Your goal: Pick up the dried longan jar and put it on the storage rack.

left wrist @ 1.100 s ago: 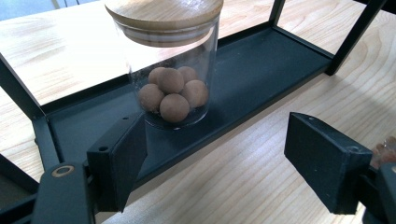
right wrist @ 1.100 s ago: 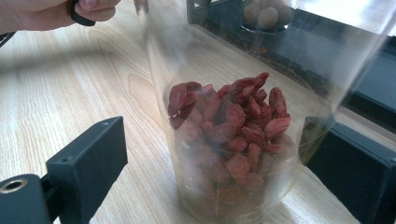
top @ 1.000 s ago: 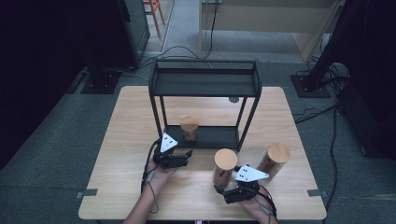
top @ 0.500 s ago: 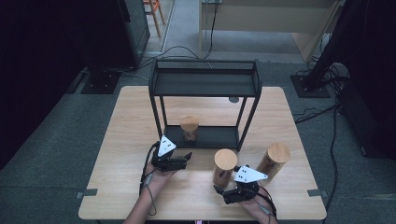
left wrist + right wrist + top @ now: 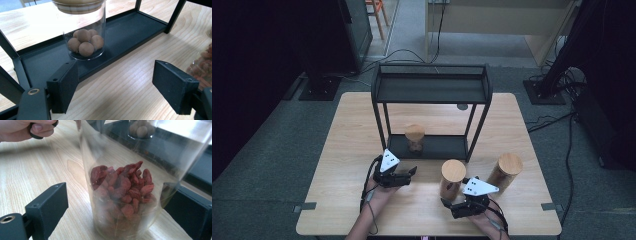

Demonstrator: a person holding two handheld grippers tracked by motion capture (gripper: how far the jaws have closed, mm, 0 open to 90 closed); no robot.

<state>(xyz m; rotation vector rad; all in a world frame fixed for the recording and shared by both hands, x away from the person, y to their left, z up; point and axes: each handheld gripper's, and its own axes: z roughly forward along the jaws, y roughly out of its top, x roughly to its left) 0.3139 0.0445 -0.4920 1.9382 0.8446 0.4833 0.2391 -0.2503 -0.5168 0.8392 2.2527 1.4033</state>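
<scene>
Right gripper view shows the right gripper (image 5: 110, 212) with jaws released astride the jar of red dried berries (image 5: 122, 195) standing on the bench (image 5: 37, 167); close squarely low on the glass, while the left gripper (image 5: 120, 87) waits unclenched.

- Light wooden desk (image 5: 347, 150) stands on grey carpet floor (image 5: 272, 165); two small grey brackets sit at its near corners.
- Beyond the far left corner: a dark cabinet (image 5: 347, 30) and a black flat stand base (image 5: 319, 87) on the floor.
- Beyond the far edge: a pale wooden bench or counter (image 5: 492, 17), and black cables (image 5: 412, 52) that trail over the floor.
- An orange-legged stool (image 5: 379, 10) shows at the top.
- Right side: dark equipment (image 5: 607, 75) with a tangle of cables (image 5: 557, 120).
- Left side of the room lies in deep shadow.
</scene>
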